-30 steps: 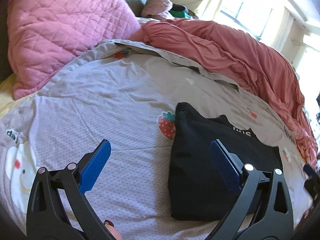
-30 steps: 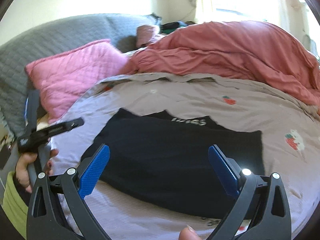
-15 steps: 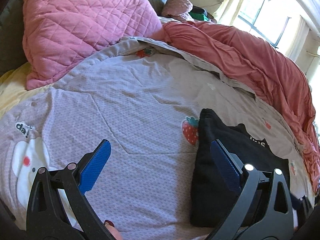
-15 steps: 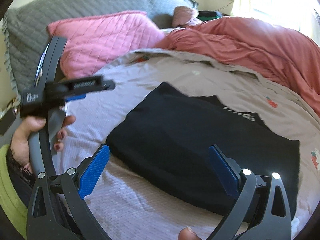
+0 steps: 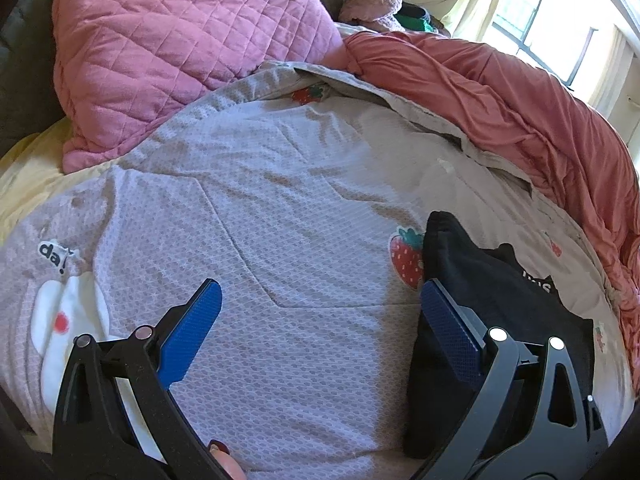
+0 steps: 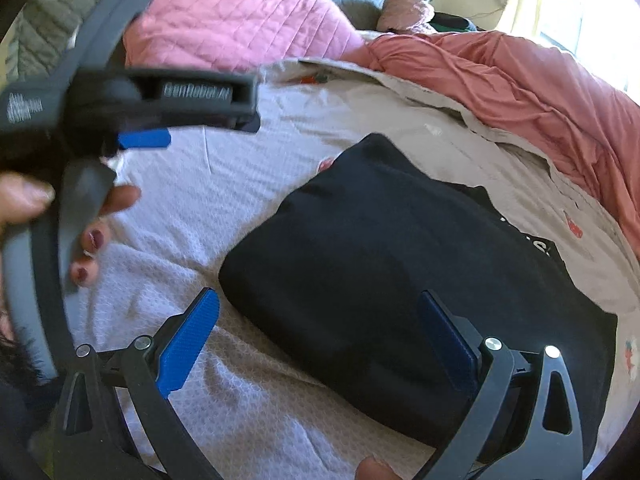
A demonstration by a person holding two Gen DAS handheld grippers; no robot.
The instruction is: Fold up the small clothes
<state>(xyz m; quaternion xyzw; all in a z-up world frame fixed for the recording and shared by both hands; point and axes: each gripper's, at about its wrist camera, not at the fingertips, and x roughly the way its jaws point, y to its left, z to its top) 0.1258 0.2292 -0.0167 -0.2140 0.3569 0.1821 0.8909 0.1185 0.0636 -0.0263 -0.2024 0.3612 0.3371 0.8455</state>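
Observation:
A folded black garment with white lettering lies flat on the grey strawberry-print bedspread. In the left wrist view the black garment sits at the right, behind my right-hand finger. My left gripper is open and empty over bare bedspread, left of the garment. My right gripper is open and empty just above the garment's near edge. The left gripper also shows in the right wrist view, held in a hand at the left.
A pink quilted pillow lies at the head of the bed. A bunched salmon-red blanket runs along the far right side. A grey headboard cover stands behind the pillow. A bright window is at top right.
Both grippers swung left. The garment slid toward the right of the left wrist view. The left gripper and hand came closer and larger in the right wrist view. Both stayed open.

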